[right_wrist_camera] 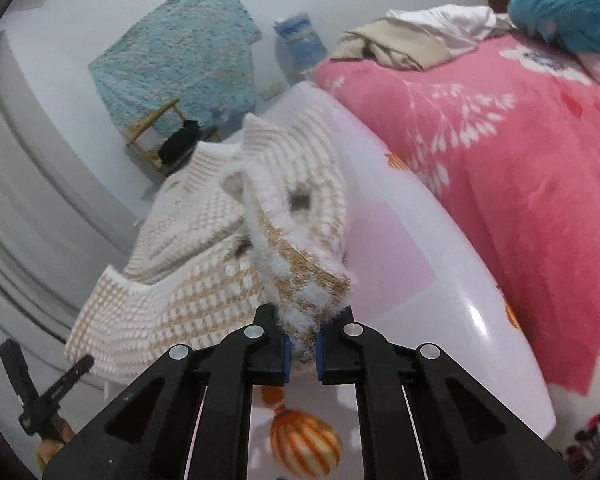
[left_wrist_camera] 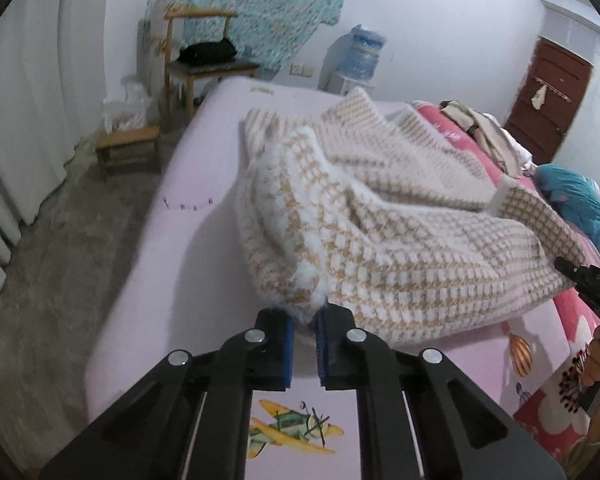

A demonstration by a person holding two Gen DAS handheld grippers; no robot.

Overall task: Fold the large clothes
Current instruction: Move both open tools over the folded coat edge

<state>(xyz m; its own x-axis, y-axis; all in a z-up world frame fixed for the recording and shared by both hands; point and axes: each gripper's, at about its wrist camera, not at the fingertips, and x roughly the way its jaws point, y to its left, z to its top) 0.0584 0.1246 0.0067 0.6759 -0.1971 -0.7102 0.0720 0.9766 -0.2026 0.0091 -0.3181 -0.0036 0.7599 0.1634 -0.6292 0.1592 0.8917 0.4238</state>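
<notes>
Left gripper [left_wrist_camera: 304,344] and right gripper [right_wrist_camera: 302,350] each clamped on a fuzzy edge of the knit sweater [left_wrist_camera: 400,240], which hangs bunched above the bed [left_wrist_camera: 204,184]. Risk: thin fringe bites may slip. Bed edge near left; clothes pile [right_wrist_camera: 412,40] beyond.

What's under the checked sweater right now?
The pale pink bedsheet lies under the checked sweater, which both grippers lift at its near edge. Whatever sits beneath its bunched middle is covered.
</notes>
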